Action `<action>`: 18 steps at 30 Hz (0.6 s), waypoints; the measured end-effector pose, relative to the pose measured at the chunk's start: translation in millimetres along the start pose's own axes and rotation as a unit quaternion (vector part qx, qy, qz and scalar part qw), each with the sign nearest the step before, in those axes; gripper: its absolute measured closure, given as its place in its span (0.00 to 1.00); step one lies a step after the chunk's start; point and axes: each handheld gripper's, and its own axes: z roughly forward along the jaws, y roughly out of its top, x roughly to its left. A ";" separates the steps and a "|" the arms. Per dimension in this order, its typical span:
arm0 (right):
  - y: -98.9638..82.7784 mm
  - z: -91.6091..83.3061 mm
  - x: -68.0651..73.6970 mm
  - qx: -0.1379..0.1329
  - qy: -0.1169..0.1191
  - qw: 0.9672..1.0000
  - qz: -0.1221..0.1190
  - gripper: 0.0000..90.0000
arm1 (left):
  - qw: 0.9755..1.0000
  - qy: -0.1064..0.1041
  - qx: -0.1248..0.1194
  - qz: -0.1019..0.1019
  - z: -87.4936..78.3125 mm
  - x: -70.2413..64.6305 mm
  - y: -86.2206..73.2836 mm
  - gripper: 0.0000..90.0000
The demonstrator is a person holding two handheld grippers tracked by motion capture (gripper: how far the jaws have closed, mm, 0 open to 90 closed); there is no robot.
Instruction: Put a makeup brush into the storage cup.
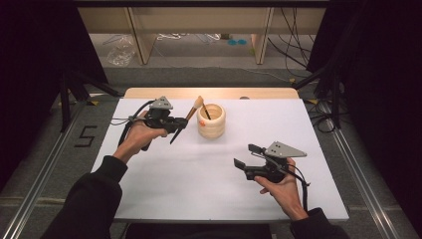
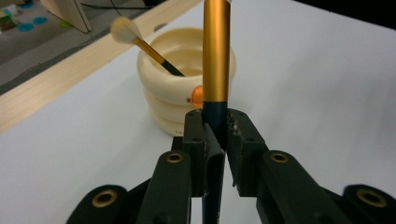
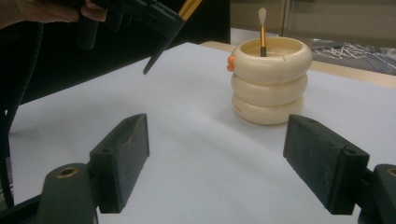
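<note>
Brush (image 1: 186, 118) pinched in left gripper (image 1: 175, 124), lifted beside ringed cup (image 1: 211, 121) on white table (image 1: 199, 174). Left gripper view: jaws clamped low on dark handle, gold shaft (image 2: 216, 51) above; could pivot, clip the rim. Right gripper (image 3: 217, 158) view: spread wide, idle.

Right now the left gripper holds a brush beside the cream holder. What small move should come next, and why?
Probably carry the left gripper a little toward the ribbed cream holder and tip the gold-handled brush over its open mouth. The brush is clamped above the white table, outside the rim, and another brush already leans inside. The right gripper is open and apart.
</note>
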 end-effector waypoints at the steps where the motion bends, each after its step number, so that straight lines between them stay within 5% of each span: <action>1: 0.0 0.4 -1.0 -0.006 -0.004 1.000 -0.010 0.26 | 1.000 -0.002 -0.006 -0.005 0.1 0.0 0.3 0.88; 18: -0.1 -0.1 0.2 0.002 0.002 1.000 0.003 0.26 | 0.995 0.019 -0.088 -0.040 4.3 0.3 13.9 0.88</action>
